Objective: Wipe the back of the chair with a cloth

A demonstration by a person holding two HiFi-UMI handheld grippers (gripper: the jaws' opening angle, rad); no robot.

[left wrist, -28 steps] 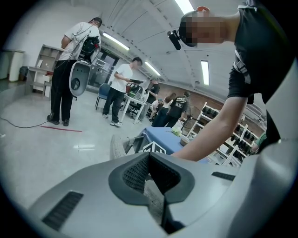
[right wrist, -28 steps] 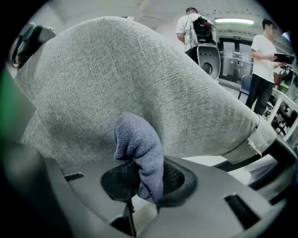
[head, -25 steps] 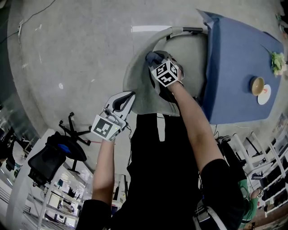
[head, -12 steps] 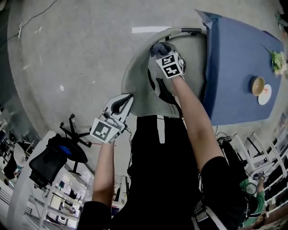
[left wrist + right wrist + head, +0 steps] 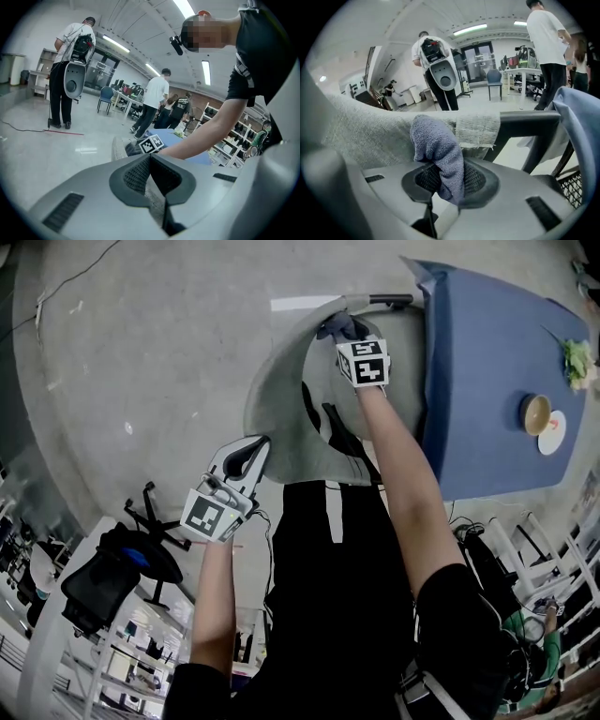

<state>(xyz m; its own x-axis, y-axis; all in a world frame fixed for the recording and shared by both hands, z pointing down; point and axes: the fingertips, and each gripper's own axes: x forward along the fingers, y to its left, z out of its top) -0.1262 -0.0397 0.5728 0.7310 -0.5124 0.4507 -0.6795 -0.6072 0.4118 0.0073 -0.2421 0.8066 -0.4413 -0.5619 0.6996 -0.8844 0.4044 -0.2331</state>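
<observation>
The chair's grey fabric back [image 5: 277,399] curves in front of me in the head view. My right gripper [image 5: 345,334] is at its far top rim, shut on a blue-grey cloth [image 5: 339,327]. In the right gripper view the cloth [image 5: 438,150] bulges out of the jaws of the right gripper [image 5: 440,180] and presses on the grey fabric back [image 5: 370,131], beside the black frame bar [image 5: 529,124]. My left gripper [image 5: 246,457] is shut, its tip at the near edge of the back. In the left gripper view, grey fabric [image 5: 119,149] shows past the left gripper [image 5: 150,159].
A table under a blue cloth [image 5: 487,381] stands right of the chair, carrying a bowl [image 5: 536,415] and a small plant [image 5: 578,365]. A black office chair [image 5: 103,573] is at lower left. People [image 5: 70,70] stand on the grey floor [image 5: 159,343] farther off.
My right gripper has slid the cloth along the chair back, away from me toward the top rim. The left gripper has drifted slightly left and stays shut.
</observation>
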